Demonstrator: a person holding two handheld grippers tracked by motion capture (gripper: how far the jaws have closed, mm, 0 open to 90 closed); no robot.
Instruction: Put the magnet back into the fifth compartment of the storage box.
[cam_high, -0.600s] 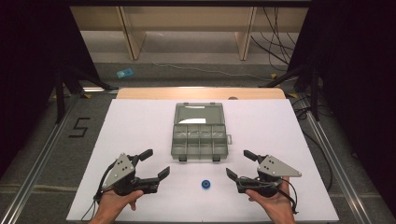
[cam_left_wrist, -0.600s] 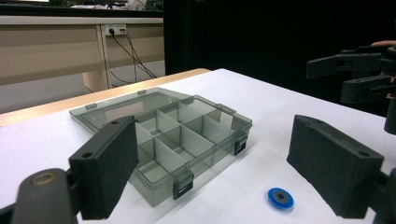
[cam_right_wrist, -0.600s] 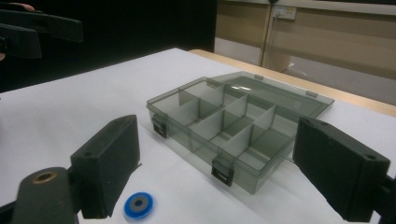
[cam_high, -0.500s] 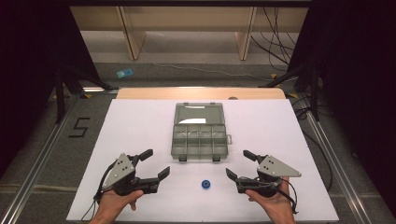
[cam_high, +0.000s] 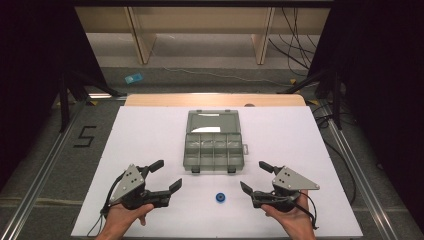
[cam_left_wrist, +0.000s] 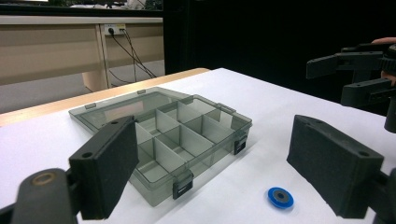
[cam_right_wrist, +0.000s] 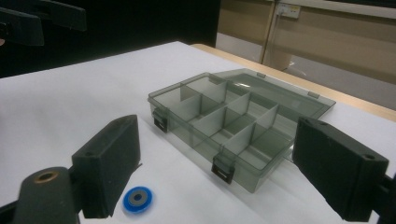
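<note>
Nothing moved since the earlier frame: same poses, same layout. Small blue plastic disc with grey centre (cam_high: 220, 198) flat on white table (cam_high: 150, 130), between the 2 grippers, just in front of clear grey plastic compartment box (cam_high: 212, 147), lid open. Left gripper (cam_high: 161, 176) and right gripper (cam_high: 255, 177) both with fingers wide, holding nothing. Risk: thin disc skidding away under a shallow pinch. No brand legible; "5" marked on floor (cam_high: 40, 165).

Count on the surface (cam_high: 150, 130): one compartment box (cam_high: 212, 145), lid open; one blue disc (cam_high: 220, 198); two tongs, left tongs (cam_high: 162, 176) and right tongs (cam_high: 255, 176).
</note>
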